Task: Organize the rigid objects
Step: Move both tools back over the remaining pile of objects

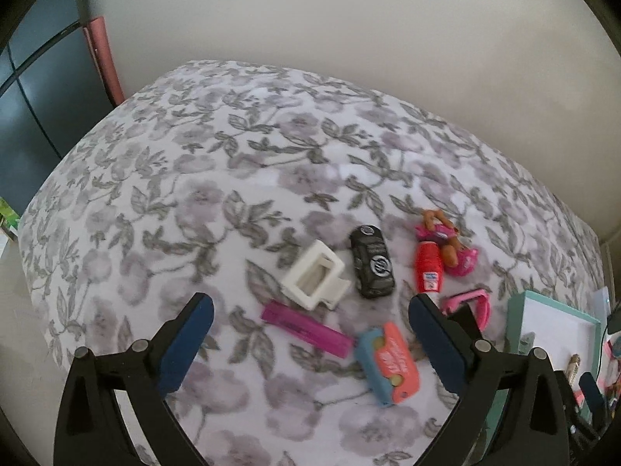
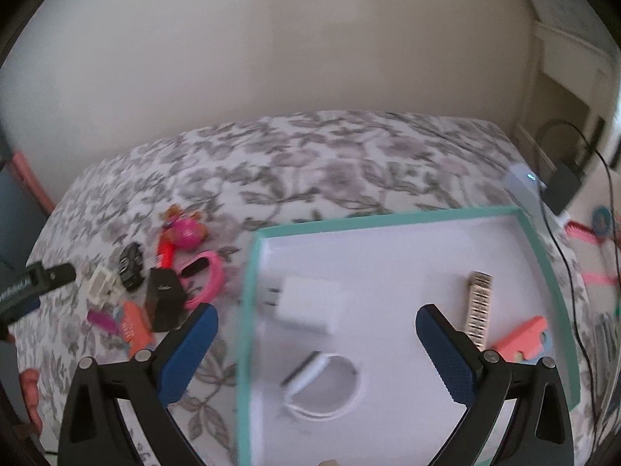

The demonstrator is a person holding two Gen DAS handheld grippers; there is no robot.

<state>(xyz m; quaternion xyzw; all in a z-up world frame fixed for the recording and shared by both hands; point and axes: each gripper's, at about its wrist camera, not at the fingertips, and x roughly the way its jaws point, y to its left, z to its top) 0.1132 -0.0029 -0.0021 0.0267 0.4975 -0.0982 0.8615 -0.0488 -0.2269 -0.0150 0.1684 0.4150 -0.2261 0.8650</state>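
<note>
Small objects lie on a floral bedspread (image 1: 233, 178): a white plastic clip (image 1: 316, 275), a black toy car (image 1: 372, 262), a magenta bar (image 1: 306, 329), a coral and blue toy (image 1: 388, 365), a red bottle (image 1: 428, 268), a pink doll (image 1: 446, 244) and a pink band (image 1: 471, 305). My left gripper (image 1: 310, 343) is open and empty above the magenta bar. A teal-rimmed white box (image 2: 543, 256) holds a white charger (image 2: 306, 305), a white band (image 2: 322, 382), a patterned strip (image 2: 479, 306) and a coral toy (image 2: 524, 339). My right gripper (image 2: 316, 353) is open and empty over the box.
A beige wall rises behind the bed. A dark cabinet (image 1: 35, 93) and a pink post (image 1: 106, 58) stand at the left. Cables and a black adapter (image 2: 562, 188) lie right of the box. The left gripper (image 2: 35, 287) shows in the right wrist view.
</note>
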